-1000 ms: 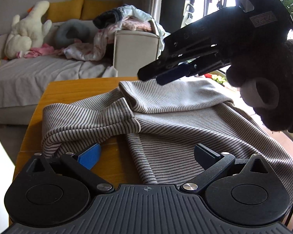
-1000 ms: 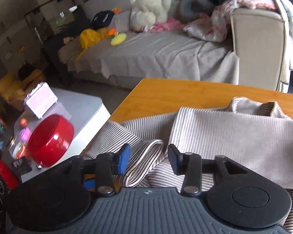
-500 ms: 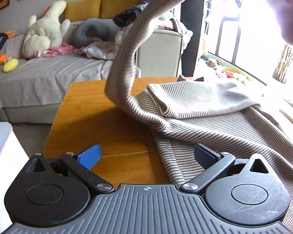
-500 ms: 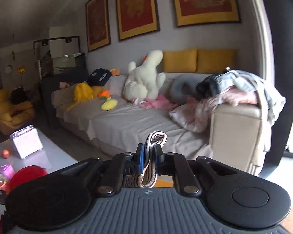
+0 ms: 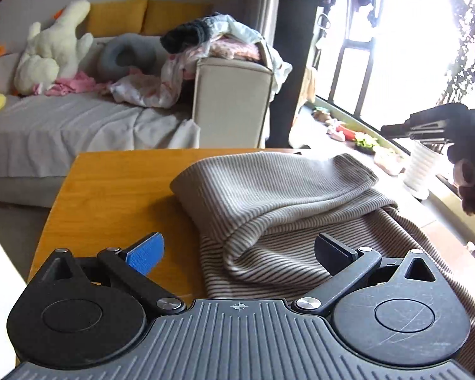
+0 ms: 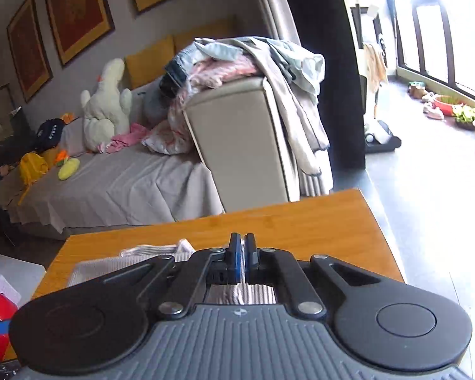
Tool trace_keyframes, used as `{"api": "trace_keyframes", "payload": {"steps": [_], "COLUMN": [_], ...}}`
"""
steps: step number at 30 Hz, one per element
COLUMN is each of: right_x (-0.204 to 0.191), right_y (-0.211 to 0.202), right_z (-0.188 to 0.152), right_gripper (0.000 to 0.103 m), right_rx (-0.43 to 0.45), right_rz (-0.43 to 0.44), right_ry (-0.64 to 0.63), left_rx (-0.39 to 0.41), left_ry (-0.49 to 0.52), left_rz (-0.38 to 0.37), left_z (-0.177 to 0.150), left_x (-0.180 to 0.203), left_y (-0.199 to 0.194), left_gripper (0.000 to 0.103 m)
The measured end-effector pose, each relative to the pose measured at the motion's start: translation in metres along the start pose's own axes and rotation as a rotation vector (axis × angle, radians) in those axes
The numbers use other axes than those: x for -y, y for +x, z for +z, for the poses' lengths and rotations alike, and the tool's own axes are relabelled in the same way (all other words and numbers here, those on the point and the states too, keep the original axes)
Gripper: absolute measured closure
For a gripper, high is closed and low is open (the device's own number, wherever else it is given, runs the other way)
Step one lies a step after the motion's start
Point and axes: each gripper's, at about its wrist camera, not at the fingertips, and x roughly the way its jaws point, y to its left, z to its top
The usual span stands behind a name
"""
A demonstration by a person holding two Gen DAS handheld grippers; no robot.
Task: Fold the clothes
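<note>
From the left wrist view the striped ribbed garment (image 5: 288, 209) lies heaped in soft rounded folds across the middle and lower right of the wooden table (image 5: 110, 186), and the left gripper (image 5: 237, 253) stands wide open over its near edge, gripping nothing. Only the right wrist view shows the right gripper (image 6: 242, 262) clenched at lower centre, blue pads nearly touching; whether they pinch the striped cloth below them, I cannot tell.
</note>
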Motion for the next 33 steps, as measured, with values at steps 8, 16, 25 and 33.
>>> {"api": "trace_keyframes", "payload": {"steps": [8, 16, 25, 33], "right_x": [-0.015, -0.028, 0.002, -0.003], "right_y": [0.02, 0.032, 0.01, -0.017], "right_z": [-0.034, -0.038, -0.042, -0.068], "right_gripper": [0.061, 0.09, 0.09, 0.077], "right_rx": [-0.028, 0.0, -0.037, -0.015], "right_rz": [0.005, 0.015, 0.013, -0.057], "right_ry": [-0.102, -0.122, -0.013, -0.066], "left_rx": [-0.088, -0.125, -0.073, -0.079], "left_ry": [0.074, 0.076, 0.087, 0.075], "left_rz": [0.068, 0.085, 0.195, 0.19], "left_z": [0.006, 0.003, 0.011, 0.01], "left_x": [0.019, 0.011, -0.007, -0.007], "left_y": [0.042, 0.05, 0.054, 0.037], "left_gripper": [0.0, 0.0, 0.0, 0.0]}}
